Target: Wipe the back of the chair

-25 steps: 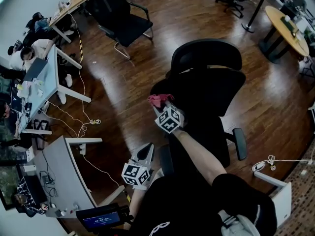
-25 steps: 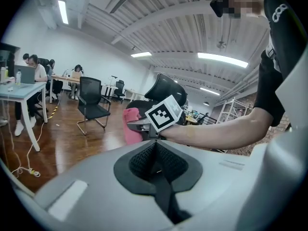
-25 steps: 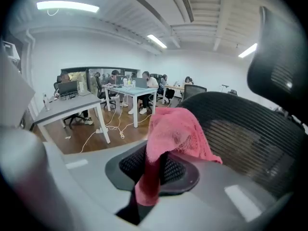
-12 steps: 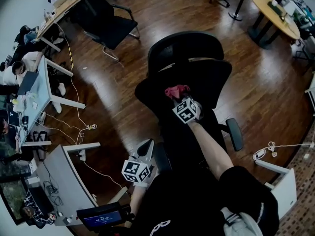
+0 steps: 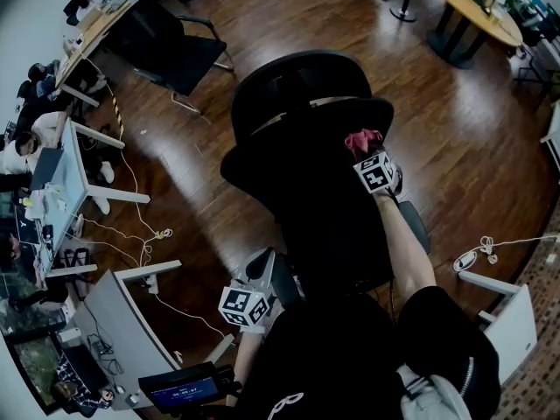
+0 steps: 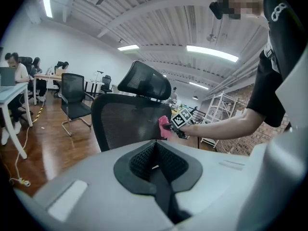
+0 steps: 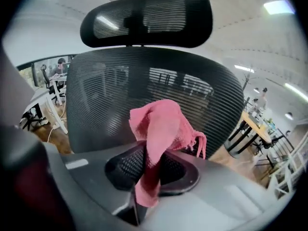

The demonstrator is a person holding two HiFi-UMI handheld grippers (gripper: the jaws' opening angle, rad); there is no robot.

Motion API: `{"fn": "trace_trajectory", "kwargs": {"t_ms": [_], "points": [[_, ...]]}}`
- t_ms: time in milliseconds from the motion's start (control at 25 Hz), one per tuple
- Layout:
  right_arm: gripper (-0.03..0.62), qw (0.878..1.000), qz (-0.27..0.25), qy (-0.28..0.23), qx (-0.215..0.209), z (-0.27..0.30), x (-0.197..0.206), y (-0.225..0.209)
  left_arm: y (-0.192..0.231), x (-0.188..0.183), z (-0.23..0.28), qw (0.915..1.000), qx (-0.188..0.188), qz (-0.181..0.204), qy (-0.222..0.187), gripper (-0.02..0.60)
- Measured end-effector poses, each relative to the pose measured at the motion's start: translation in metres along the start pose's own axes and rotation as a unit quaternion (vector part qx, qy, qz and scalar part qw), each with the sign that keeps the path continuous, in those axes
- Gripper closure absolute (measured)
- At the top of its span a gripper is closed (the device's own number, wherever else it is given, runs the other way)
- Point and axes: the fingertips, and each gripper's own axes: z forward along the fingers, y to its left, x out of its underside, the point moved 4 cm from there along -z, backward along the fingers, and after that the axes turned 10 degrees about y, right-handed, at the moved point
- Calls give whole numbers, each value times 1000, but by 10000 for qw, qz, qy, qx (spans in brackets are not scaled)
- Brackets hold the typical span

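Head view: right gripper [image 5: 366, 152] pinches pink cloth [image 5: 361, 137] on chair back [image 5: 302, 169], 3 o'clock edge; left gripper [image 5: 260, 269] closed, idle. We judge wiping midway.

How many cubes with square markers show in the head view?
2: one cube low, left of the mesh chair; the other at the chair back's right edge, beside the pink cloth. None seems hidden.

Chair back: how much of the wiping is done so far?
Done: the pink cloth is clamped in the right gripper, and over the last second it swept across the chair back to its right-hand side. In hand: the cloth is against the mesh there. Left: wiping leaves no visible mark, so the remainder can't be judged. The left gripper is shut, empty.
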Motion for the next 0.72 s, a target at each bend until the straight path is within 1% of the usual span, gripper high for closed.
{"fn": "trace_trajectory", "kwargs": {"t_ms": [200, 280, 320, 400, 480, 600, 720], "points": [[546, 9968, 586, 356, 413, 3, 40, -64, -7, -3, 3, 10000, 8, 25, 9, 594], [546, 9944, 807, 455, 514, 5, 55, -75, -7, -1, 2, 10000, -6, 19, 14, 594], [546, 9940, 860, 467, 487, 6, 57, -73, -6, 0, 1, 10000, -19, 10, 15, 594], [546, 9951, 811, 438, 352, 8, 54, -57, -2, 1, -2, 10000, -48, -2, 15, 594], [546, 9970, 655, 369, 207, 11, 45, -33, 1, 2, -5, 10000, -77, -1, 7, 594], [546, 9990, 389, 214, -46, 13, 28, 14, 4, 3, -10, 9999, -122, -10, -33, 594], [546, 9988, 308, 54, -378, 18, 11, 63, 8, 3, -15, 9998, -186, -38, -92, 594]]}}
